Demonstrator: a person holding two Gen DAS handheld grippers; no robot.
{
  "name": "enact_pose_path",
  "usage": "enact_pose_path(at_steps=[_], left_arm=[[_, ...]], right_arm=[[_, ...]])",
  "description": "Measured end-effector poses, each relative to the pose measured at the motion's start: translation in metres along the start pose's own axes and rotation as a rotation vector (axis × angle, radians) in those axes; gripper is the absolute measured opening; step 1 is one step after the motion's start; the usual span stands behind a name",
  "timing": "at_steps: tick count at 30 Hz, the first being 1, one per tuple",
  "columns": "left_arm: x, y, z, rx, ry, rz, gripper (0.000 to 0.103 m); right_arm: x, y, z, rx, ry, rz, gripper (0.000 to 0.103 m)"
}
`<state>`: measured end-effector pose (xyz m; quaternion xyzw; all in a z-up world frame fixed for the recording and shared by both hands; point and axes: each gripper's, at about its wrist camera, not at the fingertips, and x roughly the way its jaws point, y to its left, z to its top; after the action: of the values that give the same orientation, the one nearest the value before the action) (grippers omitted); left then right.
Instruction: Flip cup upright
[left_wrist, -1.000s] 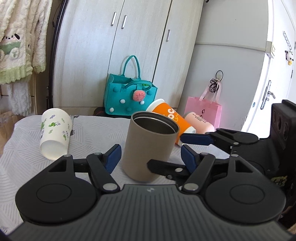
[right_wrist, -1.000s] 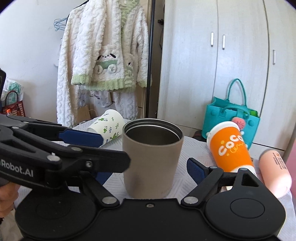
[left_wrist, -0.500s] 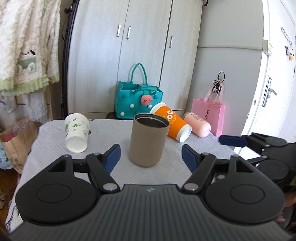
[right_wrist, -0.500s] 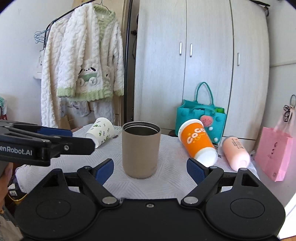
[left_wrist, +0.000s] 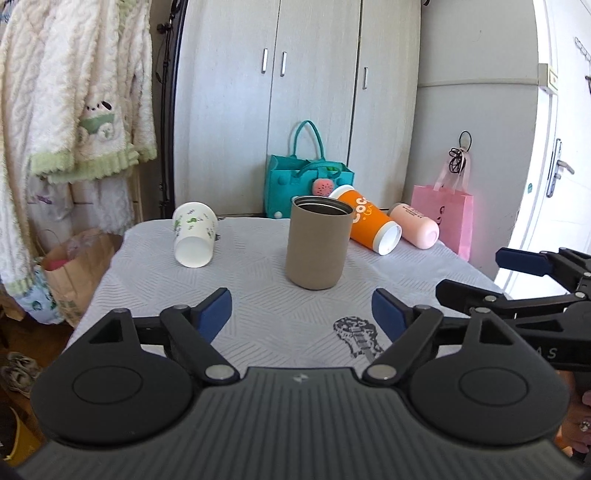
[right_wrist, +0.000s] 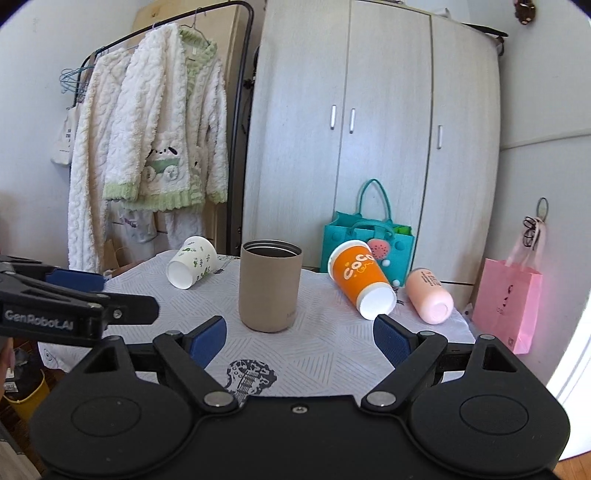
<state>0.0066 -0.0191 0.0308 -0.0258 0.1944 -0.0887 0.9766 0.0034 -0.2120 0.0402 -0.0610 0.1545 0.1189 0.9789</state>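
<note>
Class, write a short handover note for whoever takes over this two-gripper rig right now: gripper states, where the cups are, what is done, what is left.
Left gripper: open, empty, short of the cups.
Right gripper: open, empty, also short of them.
Tan cylindrical metal-lined cup: upright mid-table, mouth up, done.
White paper cup with green leaf print: on its side, far left.
Orange paper cup with white lettering: on its side, right of the tan cup.
Pink rounded cup: on its side, far right.
Left to do: stand up those three, if wanted.

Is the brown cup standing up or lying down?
Standing up: the brown cup rests on its base on the table, open mouth facing upward.
</note>
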Motion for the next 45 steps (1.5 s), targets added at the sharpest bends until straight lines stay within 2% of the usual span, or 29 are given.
enact_pose_path(at_steps=[8,10,16,19,26,29,45], left_arm=[[-0.013,0.001,-0.004,-0.018,0.002,0.075,0.090],[-0.013,0.002,-0.006,-0.024,0.007,0.086,0.094],[-0.007,0.003,-0.012,-0.027,0.021,0.128,0.103],[-0.006,0.002,-0.013,-0.012,0.006,0.179,0.103],[0.001,-0.003,-0.015,0.006,0.043,0.263,0.103],[0.002,-0.005,-0.016,0.025,0.048,0.257,0.103],[-0.005,0.004,-0.023,-0.005,-0.015,0.267,0.103]], right_arm=[[-0.007,0.006,-0.010,0.012,0.006,-0.062,0.091],[-0.007,0.009,-0.012,0.004,0.002,-0.094,0.098],[-0.003,0.010,-0.019,0.050,0.017,-0.134,0.103],[-0.001,0.011,-0.022,0.062,0.024,-0.156,0.103],[0.001,0.005,-0.026,0.098,0.034,-0.174,0.103],[0.001,0.005,-0.027,0.097,0.034,-0.183,0.103],[-0.003,0.003,-0.030,0.112,0.010,-0.208,0.103]])
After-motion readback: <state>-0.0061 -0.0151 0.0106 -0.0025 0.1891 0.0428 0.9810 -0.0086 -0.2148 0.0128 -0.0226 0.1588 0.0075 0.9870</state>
